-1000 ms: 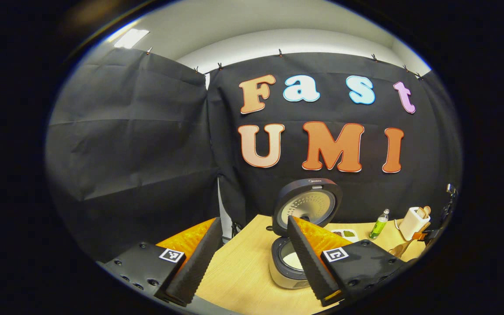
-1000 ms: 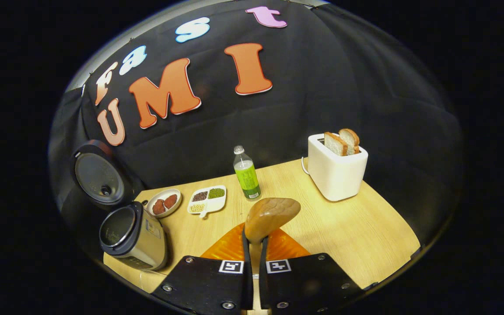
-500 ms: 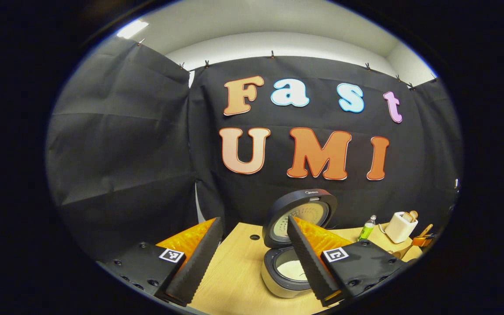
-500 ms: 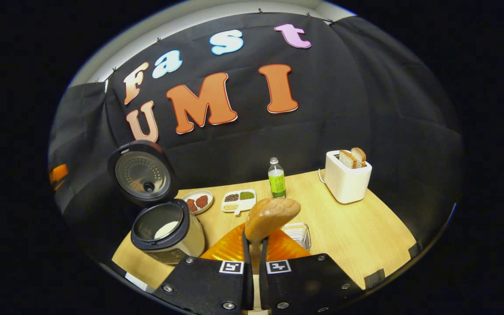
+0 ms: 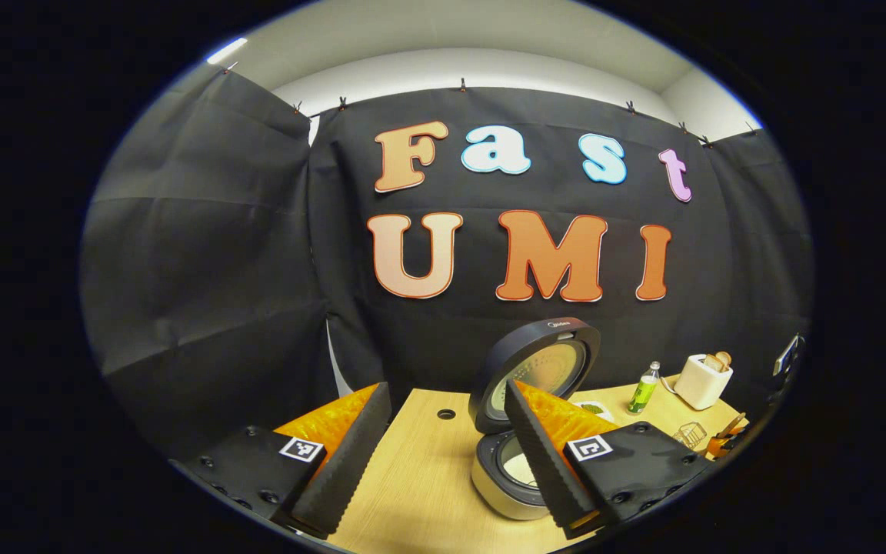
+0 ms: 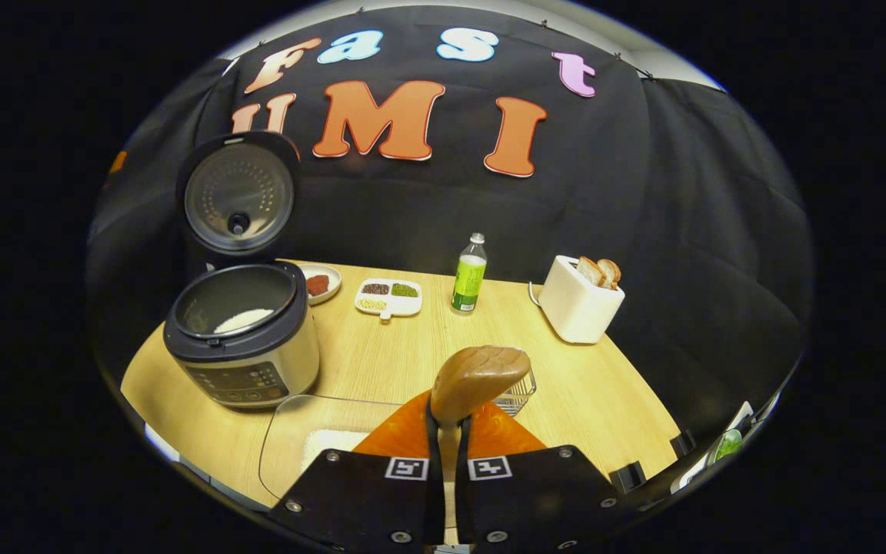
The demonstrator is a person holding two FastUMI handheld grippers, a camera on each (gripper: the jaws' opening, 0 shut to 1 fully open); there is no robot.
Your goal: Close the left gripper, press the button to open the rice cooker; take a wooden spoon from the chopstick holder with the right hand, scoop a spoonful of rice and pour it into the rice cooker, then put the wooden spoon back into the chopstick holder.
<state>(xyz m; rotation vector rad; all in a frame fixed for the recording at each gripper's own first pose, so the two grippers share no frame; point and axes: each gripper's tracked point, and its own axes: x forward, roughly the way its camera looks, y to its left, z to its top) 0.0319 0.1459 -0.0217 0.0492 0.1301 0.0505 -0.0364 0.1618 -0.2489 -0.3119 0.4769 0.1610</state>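
The right gripper (image 6: 448, 419) was clamped on the handle of the wooden spoon (image 6: 479, 372), both fingers pressing it, with the spoon's rounded bowl sticking up just past the fingertips. Below and to the left of the spoon sat a clear container (image 6: 312, 438) holding a patch of white rice (image 6: 328, 442), at the near edge of the table (image 6: 381, 354). A small clear basket (image 6: 516, 388) showed just behind the spoon's bowl.

Further left in the right gripper view stood the rice cooker (image 6: 247, 346), its lid (image 6: 237, 196) swung upright and open, with some white rice lying in the inner pot. Behind it along the booth wall were a small plate of red food (image 6: 318, 281), a divided white dish (image 6: 389, 296) of beans, a green bottle (image 6: 469, 275) standing upright, and a white toaster (image 6: 577, 304) with two bread slices poking out.

The left gripper (image 5: 443, 454) was held wide apart with nothing between its fingers, raised above the near left part of the table (image 5: 420, 469). In the left gripper view the rice cooker (image 5: 504, 477) sat partly hidden behind the right-hand finger, lid up, with the green bottle (image 5: 644, 392) and toaster (image 5: 703, 378) well beyond it.
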